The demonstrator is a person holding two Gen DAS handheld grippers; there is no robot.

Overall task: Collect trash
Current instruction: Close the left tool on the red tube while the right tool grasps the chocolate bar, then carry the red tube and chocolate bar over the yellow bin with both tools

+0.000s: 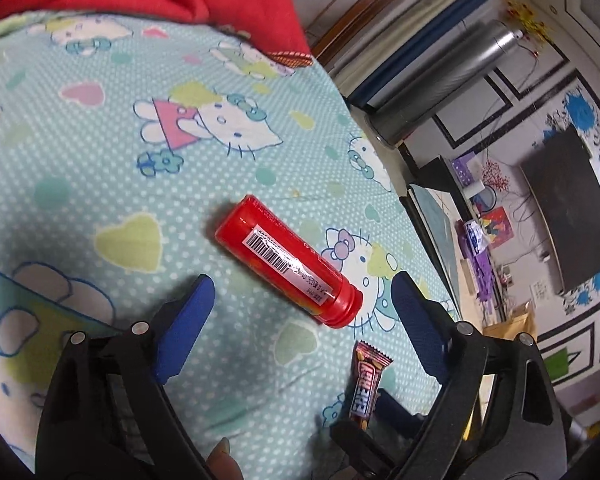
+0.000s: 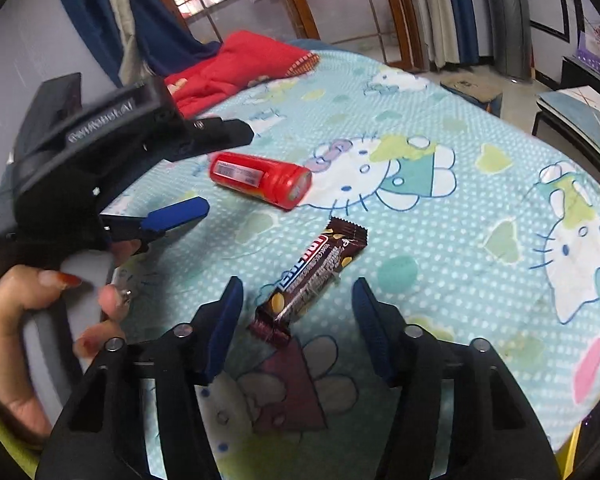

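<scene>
Trash here is two pieces lying on the bed [image 2: 440, 128], on its cartoon-cat sheet: a brown candy wrapper [image 2: 310, 276] and a red tube [image 2: 260, 178] with a barcode label; taking the wrapper as the landmark, the right hand-held gripper [image 2: 298, 322] sits nearest the camera, released, its blue pads to either side of the wrapper's near end and not touching it; that straddle looks like the set-up for a pinch across the wrapper's narrow width, though this is a judgement only; just beyond the wrapper and to its left lies the tube, on its side, apart from it; the left hand-held gripper [image 2: 216, 172], carried by a hand [image 2: 8, 344], comes in from the left with one finger above the tube and one blue finger below and short of it, jaws spread and empty, probably kept wide because the tube is the thicker item; farthest from the wrapper, a red blanket [image 2: 236, 64] is bunched at the far side of the bed.

The left wrist view shows the left hand-held gripper [image 1: 300, 292] with the tube [image 1: 288, 268] partly between its fingers, untouched, and the wrapper [image 1: 366, 384] close under the right-hand finger; only this view shows the television [image 1: 572, 208] and cluttered stand beyond the bed's edge; only the right wrist view shows the hand and the window.
</scene>
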